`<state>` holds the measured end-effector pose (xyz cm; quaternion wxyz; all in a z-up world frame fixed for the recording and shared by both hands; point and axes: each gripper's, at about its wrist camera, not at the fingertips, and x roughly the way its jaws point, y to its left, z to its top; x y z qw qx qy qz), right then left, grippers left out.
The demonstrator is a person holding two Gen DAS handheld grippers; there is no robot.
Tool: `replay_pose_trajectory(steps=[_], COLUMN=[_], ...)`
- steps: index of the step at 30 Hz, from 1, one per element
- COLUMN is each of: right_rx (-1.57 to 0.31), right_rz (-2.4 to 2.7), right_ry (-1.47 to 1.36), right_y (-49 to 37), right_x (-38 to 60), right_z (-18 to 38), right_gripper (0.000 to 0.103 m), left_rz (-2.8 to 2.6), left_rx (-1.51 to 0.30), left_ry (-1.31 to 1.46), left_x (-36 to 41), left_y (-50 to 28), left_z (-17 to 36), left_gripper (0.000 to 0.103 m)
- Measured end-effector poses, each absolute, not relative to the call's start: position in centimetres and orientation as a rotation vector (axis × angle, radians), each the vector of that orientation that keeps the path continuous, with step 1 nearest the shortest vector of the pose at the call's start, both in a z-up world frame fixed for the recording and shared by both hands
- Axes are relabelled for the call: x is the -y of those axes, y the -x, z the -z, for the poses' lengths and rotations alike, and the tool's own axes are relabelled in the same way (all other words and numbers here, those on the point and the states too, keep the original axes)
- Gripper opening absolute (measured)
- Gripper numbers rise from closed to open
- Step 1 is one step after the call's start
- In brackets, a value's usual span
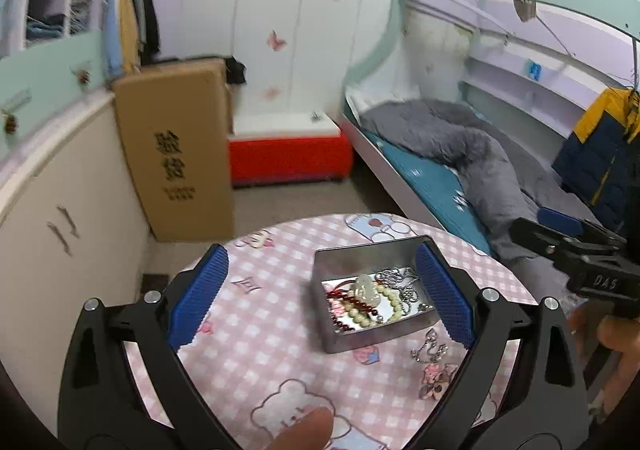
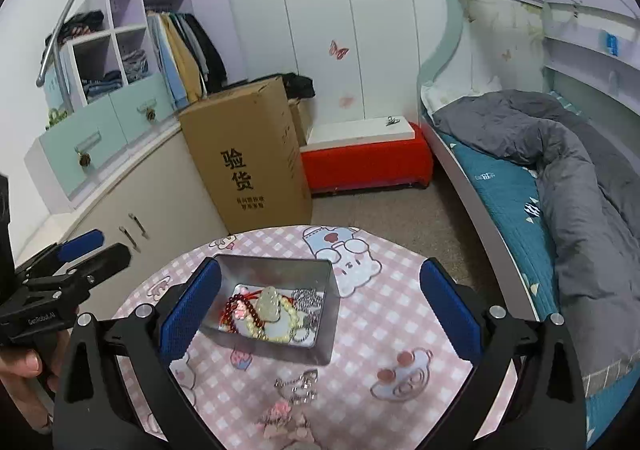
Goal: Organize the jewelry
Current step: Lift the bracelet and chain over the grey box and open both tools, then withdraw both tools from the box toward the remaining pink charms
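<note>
Metal tin (image 2: 276, 262) is seen with its long axis skewed across the pink checked tablecloth (image 2: 380, 322), beads and chains inside. Left gripper (image 1: 320, 290) and right gripper (image 2: 320, 310) are spread wide, empty. "GenRobot.AI" is printed on the left gripper, "验货" on the cardboard box (image 2: 248, 150).

One metal tin (image 2: 276, 314) sits on the one round counter (image 2: 400, 290). Inside the tin lie one pale jade pendant (image 2: 271, 304), one string of dark red beads (image 2: 236, 308), one string of cream beads (image 1: 390, 300) and one tangle of silver chain (image 2: 308, 300). Just beside the tin, outside it, lies one silver chain with a pink charm (image 2: 294, 396).
</note>
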<state>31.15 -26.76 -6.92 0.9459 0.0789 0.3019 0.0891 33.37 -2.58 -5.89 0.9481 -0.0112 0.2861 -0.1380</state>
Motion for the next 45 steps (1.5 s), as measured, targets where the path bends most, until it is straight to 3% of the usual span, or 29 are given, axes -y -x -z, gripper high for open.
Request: replay_pose_trajectory(steps=[14,27,45], right_rx=[-0.521,-0.491,-0.541], right_rz=[-0.166,-0.151,-0.109], right_ry=[-0.155,-0.173,-0.22], right_y=[-23.8,-18.8,-15.6], right_x=[27.0,27.4,28.8], right_z=[3.7,4.3,8.3], right_gripper=[0.096,0.096,0.096], left_rz=[0.27,0.289,0.344], left_rx=[-0.488,-0.444,-0.548], left_ry=[0.057,0.044,0.019], left_x=[1.0,0.9,3.1], left_y=[-23.9,-19.0,-18.2], left_z=[4.3,4.5,9.8], left_gripper=[0.095,0.095,0.095])
